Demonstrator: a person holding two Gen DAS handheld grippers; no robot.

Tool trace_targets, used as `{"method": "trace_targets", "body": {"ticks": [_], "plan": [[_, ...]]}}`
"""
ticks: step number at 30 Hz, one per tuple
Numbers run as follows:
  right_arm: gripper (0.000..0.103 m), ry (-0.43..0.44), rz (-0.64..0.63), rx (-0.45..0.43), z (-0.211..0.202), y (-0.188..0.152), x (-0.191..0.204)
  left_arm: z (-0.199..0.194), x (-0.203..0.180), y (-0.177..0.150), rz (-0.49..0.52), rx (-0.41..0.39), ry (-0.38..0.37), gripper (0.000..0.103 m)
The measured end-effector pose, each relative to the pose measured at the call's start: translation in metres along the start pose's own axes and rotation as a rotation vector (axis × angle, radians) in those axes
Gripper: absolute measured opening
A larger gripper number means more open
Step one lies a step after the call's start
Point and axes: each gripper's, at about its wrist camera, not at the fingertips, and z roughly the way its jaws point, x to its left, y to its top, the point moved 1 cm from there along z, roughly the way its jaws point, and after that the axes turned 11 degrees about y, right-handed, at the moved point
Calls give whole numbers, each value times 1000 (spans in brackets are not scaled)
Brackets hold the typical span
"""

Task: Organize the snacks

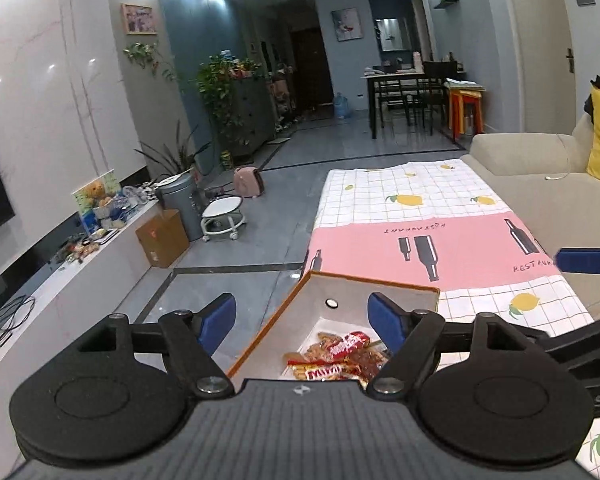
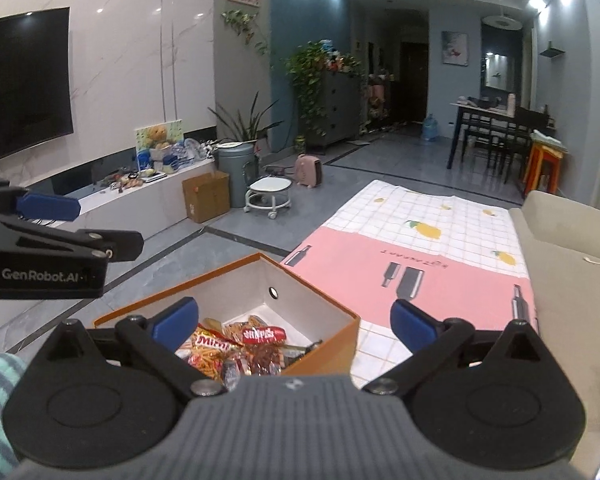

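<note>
Orange snack box, filling done or nearly so

Orange box sitting on patterned cloth, snack packets lying inside; left gripper and right gripper hovering spread, carrying nothing; next likely needing any remaining packet located

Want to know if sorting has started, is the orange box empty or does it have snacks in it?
Not empty: the lidless orange cardboard box holds a pile of red and yellow snack packets on its white floor.
</note>
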Motion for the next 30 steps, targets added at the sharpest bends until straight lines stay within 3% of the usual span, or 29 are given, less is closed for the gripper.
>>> {"method": "trace_targets", "body": {"ticks": [4,12,19,30], "plan": [[99,-41,-3,-22,-19,-12,5,-13,-6,-13,-1,-11,52,90],[99,-34,15,36,-32,-47,13,-12,-22,-47,41,99,8,90],[99,-37,72,113,-15,-72,4,3,-28,-77,41,229,12,90],[99,-43,99,140,-3,-81,-1,9,-26,-87,26,272,13,90]]}}
